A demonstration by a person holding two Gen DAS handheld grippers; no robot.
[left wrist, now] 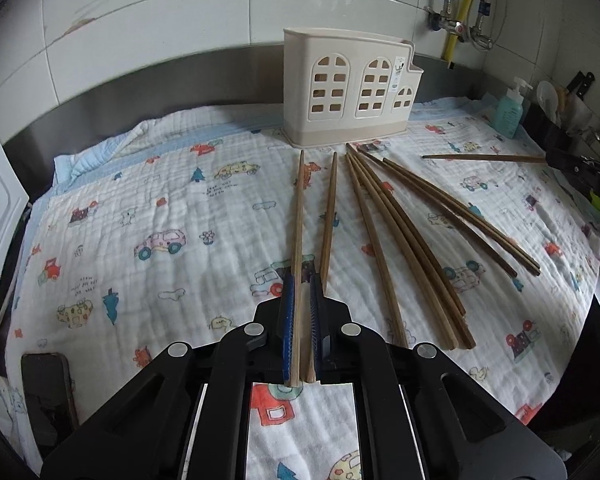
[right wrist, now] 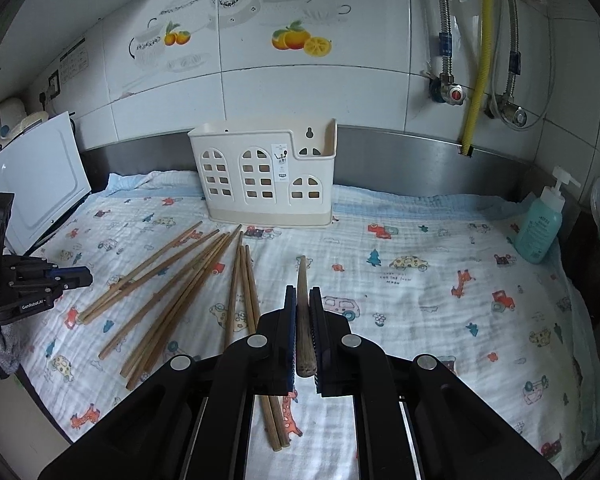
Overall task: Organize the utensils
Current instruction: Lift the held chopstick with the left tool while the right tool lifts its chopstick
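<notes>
The left gripper [left wrist: 300, 284] is closed on two brown wooden chopsticks [left wrist: 298, 216]. The right gripper [right wrist: 303, 300] clamps one chopstick [right wrist: 302, 300]. Beyond them, loose wooden chopsticks [right wrist: 188, 280] lie on the cartoon-printed white cloth [right wrist: 420, 300], before the cream plastic holder [right wrist: 260, 176].

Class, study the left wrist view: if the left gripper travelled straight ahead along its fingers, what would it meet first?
Probably the cream utensil holder at the back of the printed cloth. The left gripper, shut on two chopsticks, points just left of its centre; the chopstick tips would touch first. Depth is uncertain.
</notes>
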